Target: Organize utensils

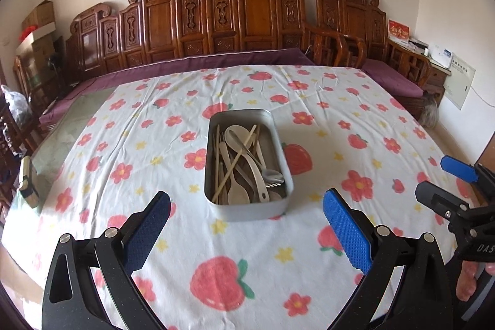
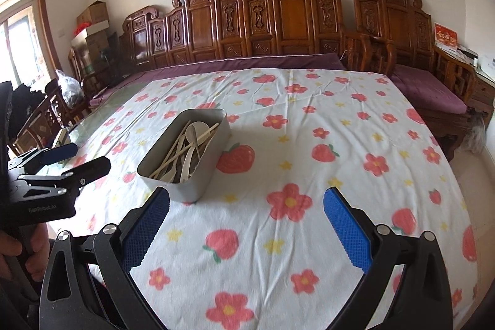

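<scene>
Beige wooden and plastic utensils (image 1: 244, 163) lie tangled in the grey metal tin (image 1: 280, 144), centre frame; both grippers (image 1: 247, 225) (image 2: 247, 225) released, so lifting one may drag others.

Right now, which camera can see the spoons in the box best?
The left wrist view: it looks down into the metal box, showing the spoons whole. The right wrist view sees the box side-on, its wall hiding part of them.
</scene>
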Available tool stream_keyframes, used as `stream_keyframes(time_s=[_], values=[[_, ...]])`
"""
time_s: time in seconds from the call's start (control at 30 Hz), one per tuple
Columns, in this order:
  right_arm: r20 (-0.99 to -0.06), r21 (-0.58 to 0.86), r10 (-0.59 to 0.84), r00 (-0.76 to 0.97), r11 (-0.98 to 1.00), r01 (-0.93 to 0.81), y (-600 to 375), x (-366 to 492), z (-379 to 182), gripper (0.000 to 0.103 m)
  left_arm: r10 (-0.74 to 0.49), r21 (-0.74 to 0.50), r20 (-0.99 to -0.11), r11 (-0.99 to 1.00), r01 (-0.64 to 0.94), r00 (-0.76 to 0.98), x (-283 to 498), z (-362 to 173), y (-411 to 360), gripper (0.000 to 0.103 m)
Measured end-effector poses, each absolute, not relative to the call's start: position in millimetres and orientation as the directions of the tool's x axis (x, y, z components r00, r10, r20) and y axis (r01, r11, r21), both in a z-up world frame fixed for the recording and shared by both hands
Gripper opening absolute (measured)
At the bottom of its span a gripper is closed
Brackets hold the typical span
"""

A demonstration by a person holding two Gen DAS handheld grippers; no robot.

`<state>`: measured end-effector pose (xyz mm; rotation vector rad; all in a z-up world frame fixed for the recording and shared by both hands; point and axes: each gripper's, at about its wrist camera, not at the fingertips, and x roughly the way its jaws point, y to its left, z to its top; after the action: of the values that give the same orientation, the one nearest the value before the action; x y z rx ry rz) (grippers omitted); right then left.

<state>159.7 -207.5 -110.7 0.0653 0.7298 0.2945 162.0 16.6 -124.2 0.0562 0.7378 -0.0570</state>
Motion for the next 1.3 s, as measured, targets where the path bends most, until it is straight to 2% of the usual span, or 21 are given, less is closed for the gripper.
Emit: stream_keyframes(time_s=[0.63,1.03,1.3], values=[[-0.53,0.133,0.267,0.805,0.963,-0.232,-224,99,-36,0.1,-0.039,0.022,-0.581,0.998,0.063,0.813,108,-57,0,0.095],[-0.401,0.114,0.266,0.877,0.964,-0.241,-225,70,32,0.1,-0.034,0.028,-0.436,0.998,0.052,0.899,67,12,0,0.095],[-0.344,0.107,0.263,0.901,0.965,-0.24,-226,49,56,0.1,-0.024,0.013,-0.373,0.999,0.031,0.927,45,35,3,0.095]])
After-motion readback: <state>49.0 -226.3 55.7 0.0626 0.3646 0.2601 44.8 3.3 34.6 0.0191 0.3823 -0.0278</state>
